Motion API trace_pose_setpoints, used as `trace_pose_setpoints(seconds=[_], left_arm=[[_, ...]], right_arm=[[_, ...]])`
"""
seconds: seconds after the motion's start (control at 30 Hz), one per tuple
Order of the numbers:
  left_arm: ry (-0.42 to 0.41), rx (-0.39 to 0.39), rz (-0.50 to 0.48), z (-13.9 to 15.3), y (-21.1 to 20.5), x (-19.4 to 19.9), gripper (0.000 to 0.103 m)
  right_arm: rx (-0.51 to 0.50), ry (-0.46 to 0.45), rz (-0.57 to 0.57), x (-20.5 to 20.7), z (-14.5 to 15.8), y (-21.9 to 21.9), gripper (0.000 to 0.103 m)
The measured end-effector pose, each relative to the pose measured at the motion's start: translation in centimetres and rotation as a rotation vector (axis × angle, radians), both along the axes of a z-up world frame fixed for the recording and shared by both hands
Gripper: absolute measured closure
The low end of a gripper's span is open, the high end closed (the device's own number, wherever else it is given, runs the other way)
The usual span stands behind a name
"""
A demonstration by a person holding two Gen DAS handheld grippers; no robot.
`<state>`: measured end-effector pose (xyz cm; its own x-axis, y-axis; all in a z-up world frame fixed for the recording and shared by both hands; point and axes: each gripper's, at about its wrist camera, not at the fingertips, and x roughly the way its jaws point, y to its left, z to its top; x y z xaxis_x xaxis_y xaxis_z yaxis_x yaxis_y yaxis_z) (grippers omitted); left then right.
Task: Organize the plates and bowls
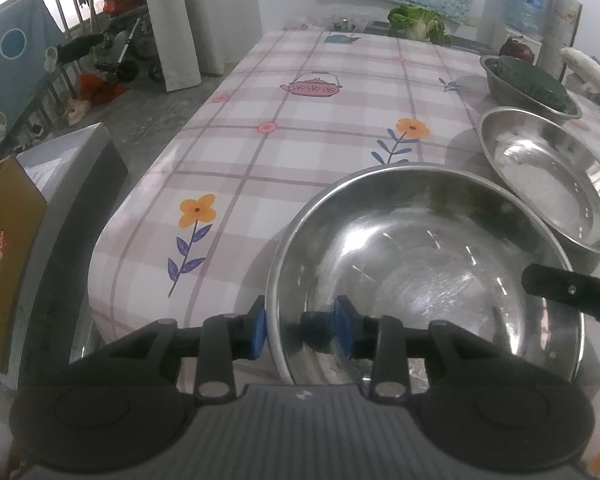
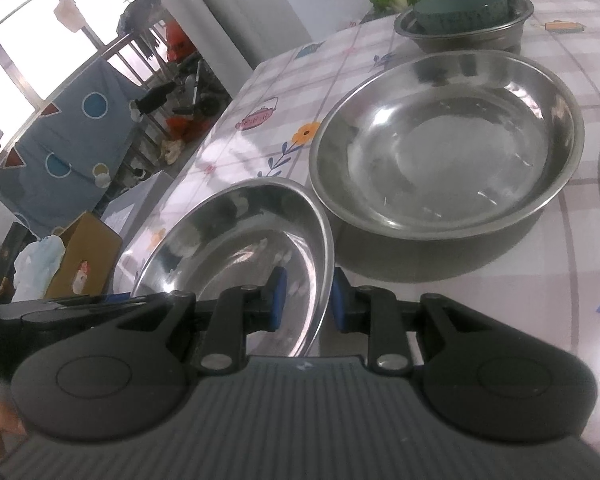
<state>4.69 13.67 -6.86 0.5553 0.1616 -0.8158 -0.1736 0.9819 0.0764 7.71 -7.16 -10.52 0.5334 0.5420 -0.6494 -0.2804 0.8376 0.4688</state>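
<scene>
Straddling the near rim of the steel bowl (image 1: 424,280), the left gripper (image 1: 302,330) stands slack, pads apart; the right gripper (image 2: 306,300) pinches the opposite rim (probably to steady it), beside a second steel bowl (image 2: 444,140) on the floral tablecloth (image 1: 280,140).

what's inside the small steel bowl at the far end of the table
A dark green round ribbed thing sits inside the far steel bowl, standing above the rim and filling most of it. Anything beneath it, and the bowl's bottom, is covered.
</scene>
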Motion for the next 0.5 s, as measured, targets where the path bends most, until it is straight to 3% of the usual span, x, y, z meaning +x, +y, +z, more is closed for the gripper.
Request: trace_pose_setpoints(seconds=[0.5], left_arm=[[-0.004, 0.036, -0.019, -0.13, -1.14, -1.08, 0.067]], right_arm=[[-0.045, -0.028, 0.049, -0.95, -0.29, -0.11, 0.083]])
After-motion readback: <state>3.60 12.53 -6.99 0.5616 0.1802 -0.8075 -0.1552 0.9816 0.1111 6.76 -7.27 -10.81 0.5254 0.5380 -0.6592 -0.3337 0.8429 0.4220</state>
